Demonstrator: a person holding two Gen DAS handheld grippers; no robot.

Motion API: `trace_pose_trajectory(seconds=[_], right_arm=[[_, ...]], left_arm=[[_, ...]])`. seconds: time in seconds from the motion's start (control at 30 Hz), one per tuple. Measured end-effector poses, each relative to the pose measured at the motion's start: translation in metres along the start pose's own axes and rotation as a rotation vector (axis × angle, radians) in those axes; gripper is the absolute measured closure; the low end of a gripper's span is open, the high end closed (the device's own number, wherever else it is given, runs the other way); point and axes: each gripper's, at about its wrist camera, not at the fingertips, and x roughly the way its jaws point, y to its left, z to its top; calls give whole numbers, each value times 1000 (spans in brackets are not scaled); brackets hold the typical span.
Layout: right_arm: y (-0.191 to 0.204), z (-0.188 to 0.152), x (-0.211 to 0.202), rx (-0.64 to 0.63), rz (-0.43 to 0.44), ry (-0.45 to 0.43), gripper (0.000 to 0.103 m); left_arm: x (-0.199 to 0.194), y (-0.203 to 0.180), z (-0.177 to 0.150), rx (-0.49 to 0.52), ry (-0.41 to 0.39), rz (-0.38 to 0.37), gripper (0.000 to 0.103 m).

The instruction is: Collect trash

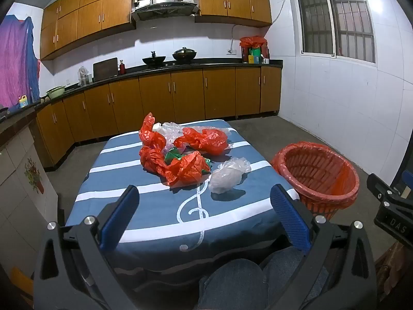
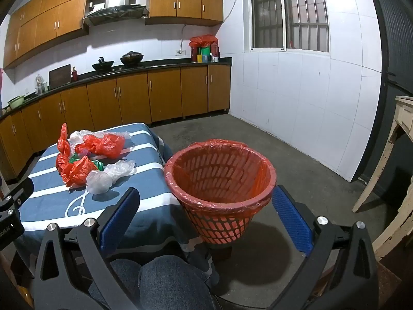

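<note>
A pile of crumpled red plastic bags (image 1: 180,155) with green wrappers (image 1: 173,155) and clear plastic lies on a table with a blue striped cloth (image 1: 144,206). A clear plastic bag wad (image 1: 228,175) lies nearest, to the pile's right. A red basket with a red liner (image 1: 320,175) stands on the floor right of the table. My left gripper (image 1: 204,193) is open and empty, above the table's near edge. My right gripper (image 2: 206,196) is open and empty, in front of the basket (image 2: 219,180). The pile (image 2: 77,165) and the clear wad (image 2: 100,178) show at left in the right wrist view.
The person's knees (image 1: 245,284) are just below the grippers. Kitchen cabinets and counter (image 1: 180,90) run along the far wall and left side. A worn white table leg (image 2: 397,168) stands at right. Concrete floor (image 2: 284,149) lies beyond the basket.
</note>
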Motion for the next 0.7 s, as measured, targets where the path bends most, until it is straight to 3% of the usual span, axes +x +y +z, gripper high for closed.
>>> trace_pose_trajectory(seconds=[0.7], right_arm=[[-1,0,0,2,1,-1,2]], left_arm=[[0,0,0,1,0,0,4]])
